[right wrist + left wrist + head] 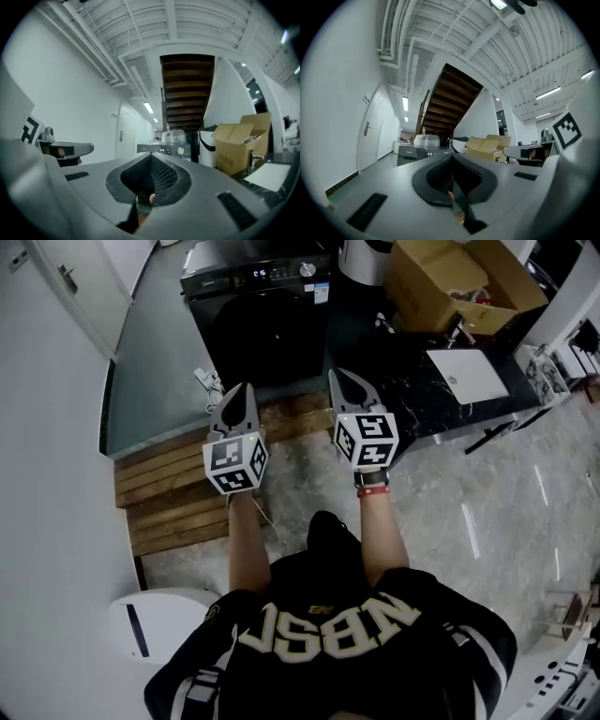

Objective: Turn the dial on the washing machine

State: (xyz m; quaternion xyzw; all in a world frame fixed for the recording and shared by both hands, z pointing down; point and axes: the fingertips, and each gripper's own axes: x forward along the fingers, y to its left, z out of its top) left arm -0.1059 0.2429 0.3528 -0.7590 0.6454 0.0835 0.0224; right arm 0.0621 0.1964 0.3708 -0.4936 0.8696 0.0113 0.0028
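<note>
The black washing machine [258,315] stands against the far wall, with its round silver dial [307,270] on the top control panel. Both grippers are held side by side well short of it, over a wooden platform. My left gripper [245,390] is shut with nothing in it, and my right gripper [338,377] is shut and empty too. In the right gripper view the machine [165,150] and its dial [181,151] show far ahead above the closed jaws [151,158]. In the left gripper view the machine [423,153] lies in the distance, left of the closed jaws [451,158].
A wooden slatted platform [173,488] lies in front of the machine. A dark counter [422,399] with a white sink [467,374] and an open cardboard box [459,282] stands to the right. A white bin [364,259] is beside the machine, a white door [70,282] at left.
</note>
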